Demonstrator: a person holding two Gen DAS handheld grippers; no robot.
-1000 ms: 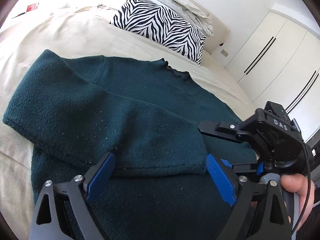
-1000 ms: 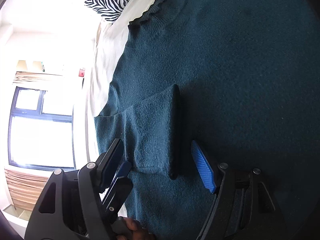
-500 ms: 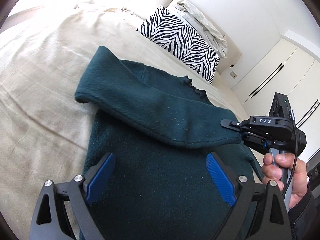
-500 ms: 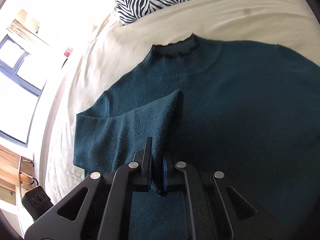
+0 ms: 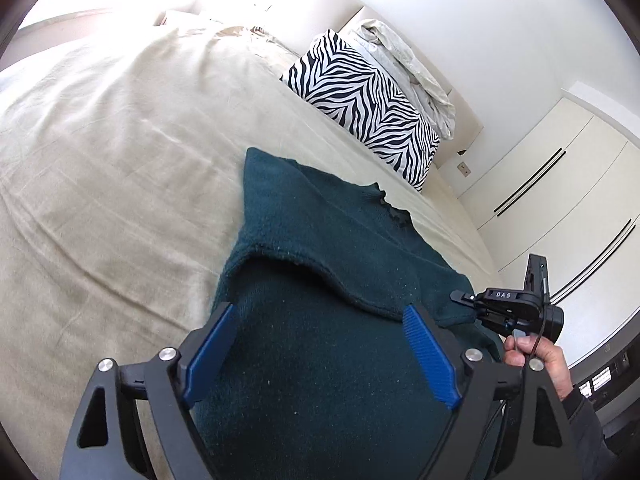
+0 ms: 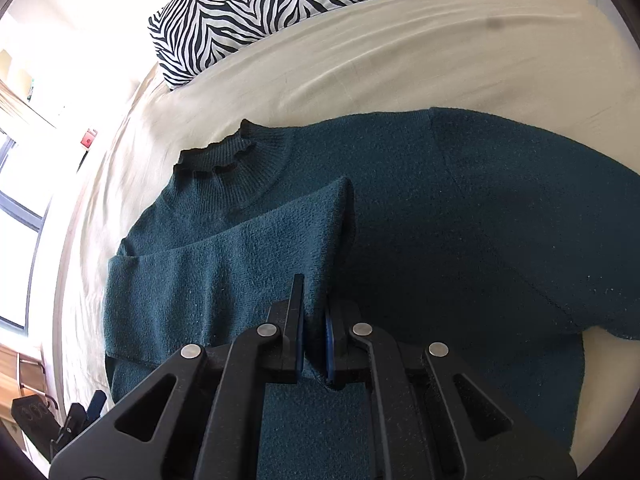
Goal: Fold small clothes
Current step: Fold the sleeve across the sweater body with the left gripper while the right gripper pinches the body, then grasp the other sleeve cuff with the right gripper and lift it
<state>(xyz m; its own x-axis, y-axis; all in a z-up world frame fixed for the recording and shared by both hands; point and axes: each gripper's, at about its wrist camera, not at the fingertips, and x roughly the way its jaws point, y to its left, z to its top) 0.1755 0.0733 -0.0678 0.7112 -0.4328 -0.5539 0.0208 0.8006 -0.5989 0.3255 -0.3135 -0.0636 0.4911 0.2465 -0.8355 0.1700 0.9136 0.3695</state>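
A dark green sweater (image 5: 320,380) lies flat on the beige bed (image 5: 120,168), collar (image 6: 224,156) toward the pillows. Its left sleeve (image 6: 224,264) is folded across the body. My right gripper (image 6: 314,344) is shut on the cuff end of that sleeve and holds it just above the body; it also shows in the left wrist view (image 5: 476,308). My left gripper (image 5: 320,356) is open and empty, hovering over the sweater's lower body, its blue pads (image 5: 428,356) clear of the cloth.
A zebra-print pillow (image 5: 368,108) and a crumpled white pillow (image 5: 404,56) stand at the head of the bed. White wardrobe doors (image 5: 560,200) line the right wall. A window (image 6: 16,248) is on the far left.
My right gripper closed on the sleeve cuff and has held it over the body. My left gripper drew back toward the hem, staying open.
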